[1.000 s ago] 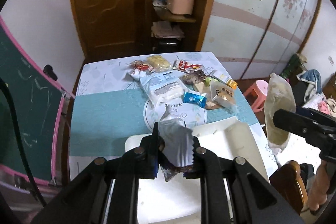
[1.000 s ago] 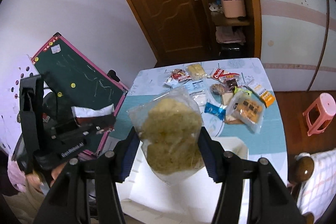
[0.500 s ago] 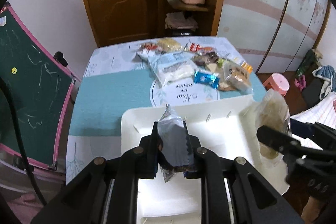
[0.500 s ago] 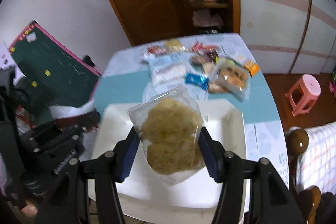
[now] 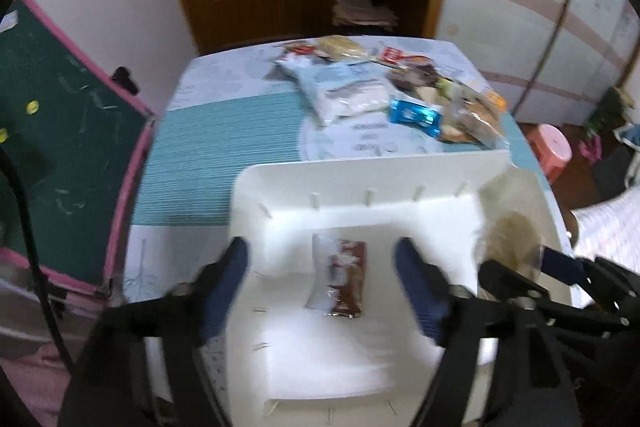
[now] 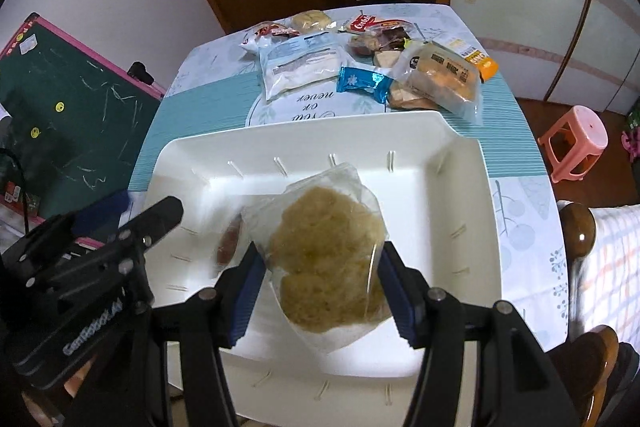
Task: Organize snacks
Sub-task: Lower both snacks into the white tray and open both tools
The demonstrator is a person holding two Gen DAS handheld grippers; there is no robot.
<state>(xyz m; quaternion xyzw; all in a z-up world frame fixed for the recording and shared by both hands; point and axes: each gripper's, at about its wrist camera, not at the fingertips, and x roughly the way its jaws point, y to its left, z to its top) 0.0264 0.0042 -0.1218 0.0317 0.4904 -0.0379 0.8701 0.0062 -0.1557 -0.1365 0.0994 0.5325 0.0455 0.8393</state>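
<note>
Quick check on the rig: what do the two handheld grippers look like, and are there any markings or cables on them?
Both are black two-finger grippers with angular linkage arms joined by silver bolts. The left gripper and the right gripper carry blue ribbed pads on the fingers. The left one's body bears white lettering, too blurred to read surely. A thin black cable runs past at the left.

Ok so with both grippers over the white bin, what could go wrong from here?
The right gripper holds the clear bag of pale crumbly cake right beside the small brown-and-white snack packet that the left gripper, jaws just opened, dropped in the white plastic bin. Lowering could crush that packet, and the grippers may bump.
</note>
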